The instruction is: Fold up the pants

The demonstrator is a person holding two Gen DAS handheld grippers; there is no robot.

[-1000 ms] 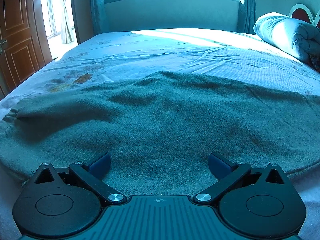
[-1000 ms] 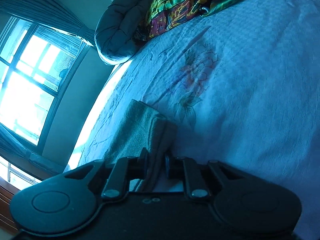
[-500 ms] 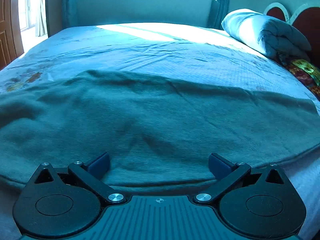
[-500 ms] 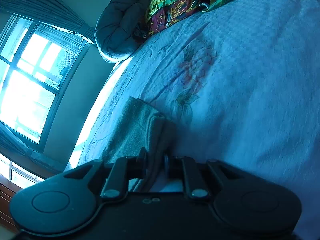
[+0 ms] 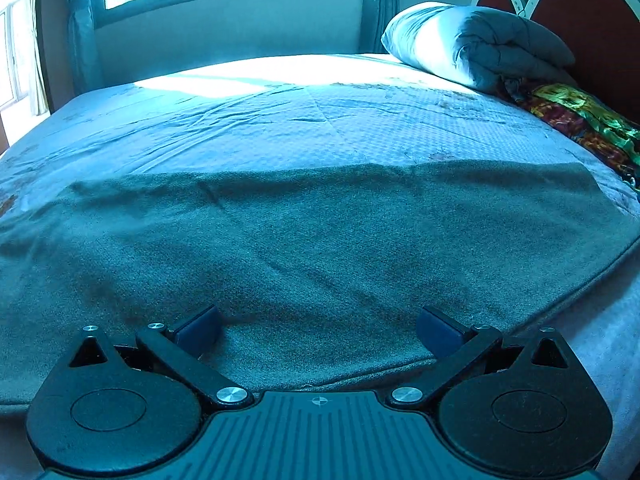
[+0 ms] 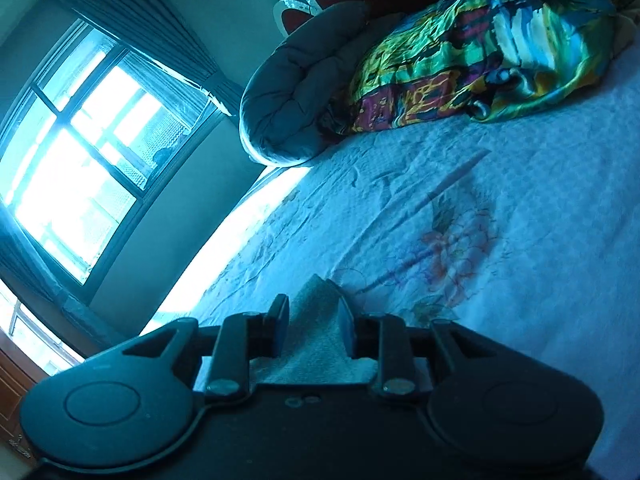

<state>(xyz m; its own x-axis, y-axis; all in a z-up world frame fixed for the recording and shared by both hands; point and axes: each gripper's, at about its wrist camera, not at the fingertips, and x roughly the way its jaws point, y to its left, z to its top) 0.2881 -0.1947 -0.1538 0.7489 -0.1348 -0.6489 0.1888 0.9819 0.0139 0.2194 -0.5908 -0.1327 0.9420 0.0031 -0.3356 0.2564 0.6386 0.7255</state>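
- The pants (image 5: 320, 248) ran past the left edge of the left wrist view, so their far left end could not be seen.
- Their near hem slipped under the left gripper (image 5: 318, 326), whose body covered it.
- In the right wrist view only a small peak of the pants (image 6: 316, 320) showed between the right gripper's (image 6: 313, 330) fingers; the rest lay hidden behind its body.
- The bed's (image 5: 280, 120) near edge was hidden in both views.
- The headboard (image 5: 580, 20) was cut by the top right corner.
- The colourful cloth (image 5: 580, 120) ran off the right edge.
- Beyond the window (image 6: 72, 160), all was glare.
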